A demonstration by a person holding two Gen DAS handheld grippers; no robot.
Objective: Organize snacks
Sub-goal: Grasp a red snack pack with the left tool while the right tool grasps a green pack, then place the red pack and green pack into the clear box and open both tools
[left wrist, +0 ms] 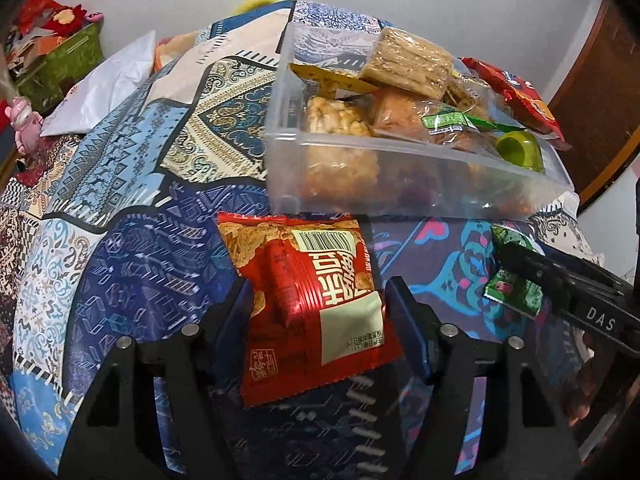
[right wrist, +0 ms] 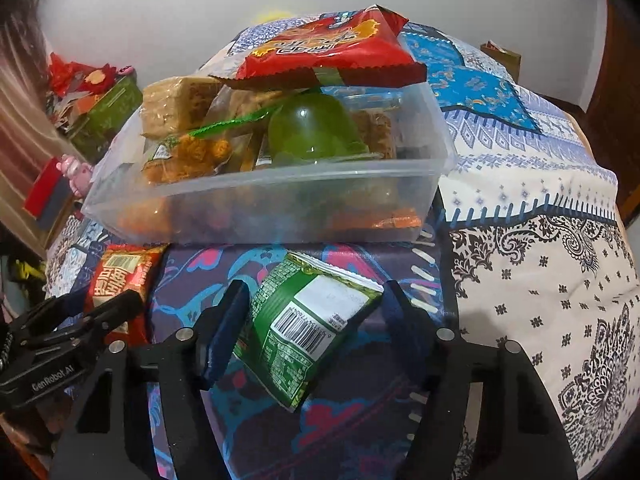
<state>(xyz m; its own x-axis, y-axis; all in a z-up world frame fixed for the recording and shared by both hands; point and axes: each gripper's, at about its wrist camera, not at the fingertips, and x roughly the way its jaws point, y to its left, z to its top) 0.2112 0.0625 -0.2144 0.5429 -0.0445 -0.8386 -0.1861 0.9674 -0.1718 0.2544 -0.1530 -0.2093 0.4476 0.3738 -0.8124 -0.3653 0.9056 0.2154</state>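
Note:
My left gripper (left wrist: 316,300) is shut on a red snack packet (left wrist: 312,300), held just above the patterned cloth in front of the clear plastic box (left wrist: 400,176). My right gripper (right wrist: 312,308) is shut on a green snack packet (right wrist: 304,320), also just before the box (right wrist: 260,208). The box is full of wrapped snacks, with a green jelly cup (right wrist: 308,128) and a large red bag (right wrist: 340,48) on top. Each gripper shows in the other's view: the right one (left wrist: 516,276) with the green packet (left wrist: 512,288), the left one (right wrist: 116,304) with the red packet (right wrist: 120,276).
The table is covered by a patchwork patterned cloth (left wrist: 140,184). At the far left stand a green box of red decorations (left wrist: 60,60), a white bag (left wrist: 104,84) and a pink figurine (left wrist: 24,120). A brown door (left wrist: 600,92) is at the right.

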